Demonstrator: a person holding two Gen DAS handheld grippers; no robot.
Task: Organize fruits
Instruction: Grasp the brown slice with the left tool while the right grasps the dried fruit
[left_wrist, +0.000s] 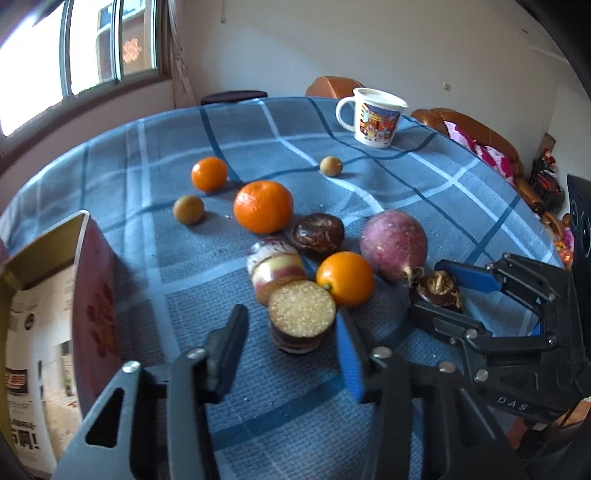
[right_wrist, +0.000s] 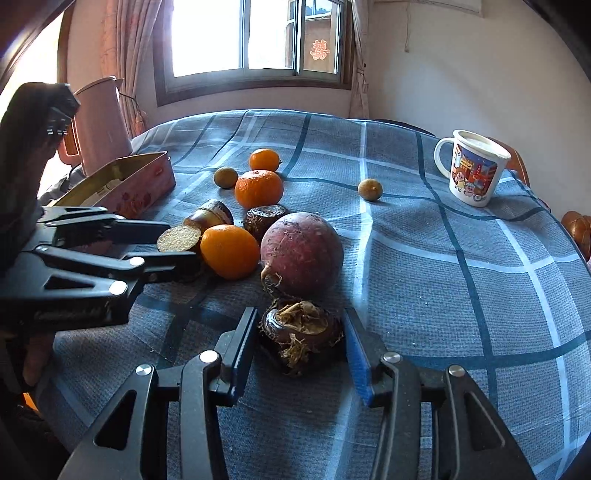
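I set both tongs, left (left_wrist: 291, 332) and right (right_wrist: 301, 336), open, straddling cane (left_wrist: 301, 317) and chestnut (right_wrist: 301, 328) low-centre, ready to pinch.

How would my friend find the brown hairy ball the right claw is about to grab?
Start at the big purple-red round fruit in the middle of the blue tablecloth. Just in front of it, between the open right gripper, sits a water chestnut. It alone has dry, straw-like shreds on top.

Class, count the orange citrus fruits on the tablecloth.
3: a small far one, the largest in the middle, and a near one beside the purple round fruit. None seems hidden.
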